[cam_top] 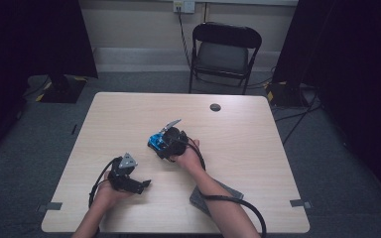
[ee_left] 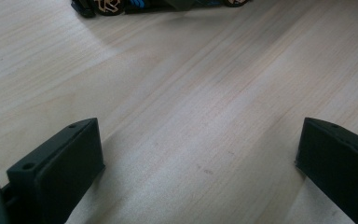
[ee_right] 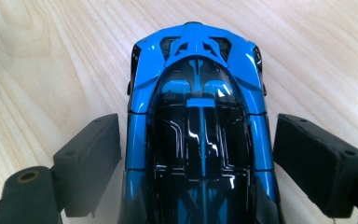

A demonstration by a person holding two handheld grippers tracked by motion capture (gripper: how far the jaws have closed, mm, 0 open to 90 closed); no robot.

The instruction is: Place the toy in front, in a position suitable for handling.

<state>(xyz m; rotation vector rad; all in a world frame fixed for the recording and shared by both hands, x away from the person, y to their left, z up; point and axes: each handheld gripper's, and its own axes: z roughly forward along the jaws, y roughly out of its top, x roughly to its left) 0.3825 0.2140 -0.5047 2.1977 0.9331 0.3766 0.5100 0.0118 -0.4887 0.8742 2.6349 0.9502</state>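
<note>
Two claws are at work, and the risk sits with the right claw (ee_right: 198, 154): its jaws straddle the blue toy car (ee_right: 198, 130) near the middle of the wooden surface (cam_top: 238, 144), just beside the car's flanks, with slim gaps showing, not yet clamped. Closing on that glossy, tapering body could let the car squirt forward or skew. The left claw (ee_left: 198, 163) hangs wide open and empty, nearer the person, well apart from the car.

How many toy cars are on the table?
1. A blue and black toy car stands near the middle of the table, between the open jaws of the right gripper. The left gripper sits nearer the person, holding nothing.
</note>
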